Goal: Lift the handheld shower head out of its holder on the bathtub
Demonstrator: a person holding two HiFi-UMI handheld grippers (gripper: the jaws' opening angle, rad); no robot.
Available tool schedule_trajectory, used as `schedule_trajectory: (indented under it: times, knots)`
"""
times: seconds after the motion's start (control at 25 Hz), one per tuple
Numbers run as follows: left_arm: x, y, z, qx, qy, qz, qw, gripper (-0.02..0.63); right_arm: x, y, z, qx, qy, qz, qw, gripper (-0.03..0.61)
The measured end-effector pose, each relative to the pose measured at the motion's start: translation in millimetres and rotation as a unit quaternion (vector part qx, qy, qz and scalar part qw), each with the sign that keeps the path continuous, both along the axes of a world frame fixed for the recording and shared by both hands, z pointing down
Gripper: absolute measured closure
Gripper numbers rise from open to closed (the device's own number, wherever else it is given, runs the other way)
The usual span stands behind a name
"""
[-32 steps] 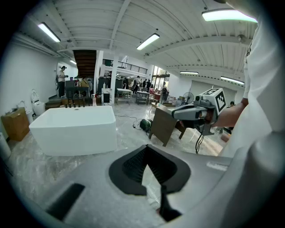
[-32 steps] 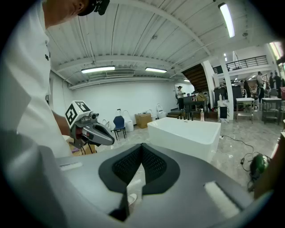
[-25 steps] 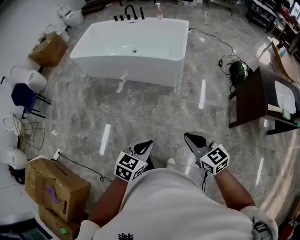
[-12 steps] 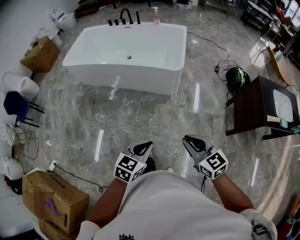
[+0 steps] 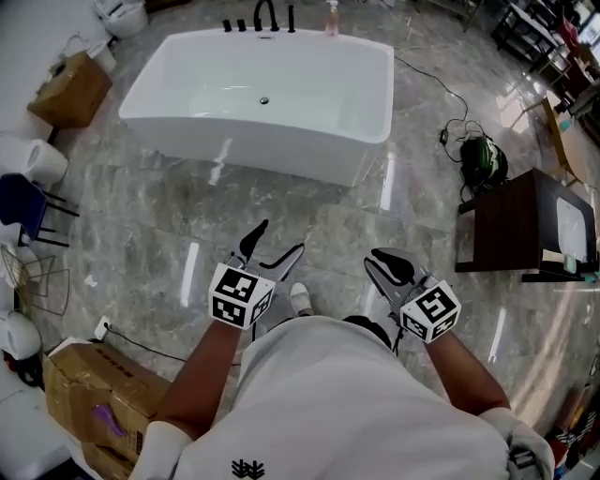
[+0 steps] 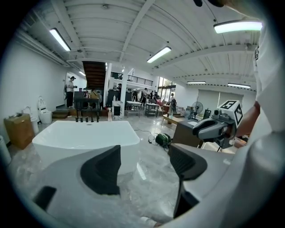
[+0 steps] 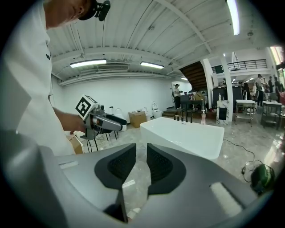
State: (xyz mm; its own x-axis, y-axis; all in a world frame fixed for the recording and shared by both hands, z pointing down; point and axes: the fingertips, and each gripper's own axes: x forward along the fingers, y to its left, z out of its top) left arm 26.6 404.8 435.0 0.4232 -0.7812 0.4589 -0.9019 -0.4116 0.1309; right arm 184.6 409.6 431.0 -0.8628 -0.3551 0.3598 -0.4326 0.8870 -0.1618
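Observation:
A white freestanding bathtub [image 5: 281,103] stands on the marble floor well ahead of me. On its far rim is a row of black fittings [image 5: 260,19]; the handheld shower head stands among them, too small to pick out. The same row of fittings [image 6: 87,118] shows in the left gripper view, and the fittings [image 7: 185,117] show in the right gripper view too. My left gripper [image 5: 274,246] hangs over the floor short of the tub; its jaws are opening with nothing between them. My right gripper [image 5: 392,267] is level with it, shut and empty.
A pink bottle [image 5: 332,19] stands on the tub rim by the fittings. A dark table [image 5: 516,225] and a green device with a cable [image 5: 483,159] lie to the right. Cardboard boxes [image 5: 80,394], a blue chair [image 5: 23,202] and toilets [image 5: 122,14] line the left wall.
The left gripper's jaws, shut before, now stand wide apart. Both grippers have moved forward towards the tub, the left one more.

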Motion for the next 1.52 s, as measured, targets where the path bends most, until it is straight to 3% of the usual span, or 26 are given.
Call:
schedule_trajectory:
  times: [0.16,0.52,0.96,1.32,1.52]
  knots:
    - [-37,-20,10,-0.006,0.002,-0.012,0.9999,0.276,-36,-25,-2,0.001,0.001,0.006,1.000,0.503]
    - [-79,-71,28,-0.023,0.023,-0.044,0.9985,0.276,-84,-86,1,-0.014,0.016,-0.025,0.999,0.509]
    - [-118,-206,22,-0.040,0.005,-0.071,0.9967,0.287,-146,-242,-7,0.001,-0.015,-0.067,0.998,0.514]
    - [-108,-343,16,-0.034,-0.016,-0.063,0.9973,0.288,-120,-357,0,-0.001,-0.030,-0.046,0.998,0.512]
    - [-95,-397,14,-0.039,-0.031,-0.046,0.9977,0.296,-88,-414,-5,0.010,-0.039,0.000,0.999,0.512]
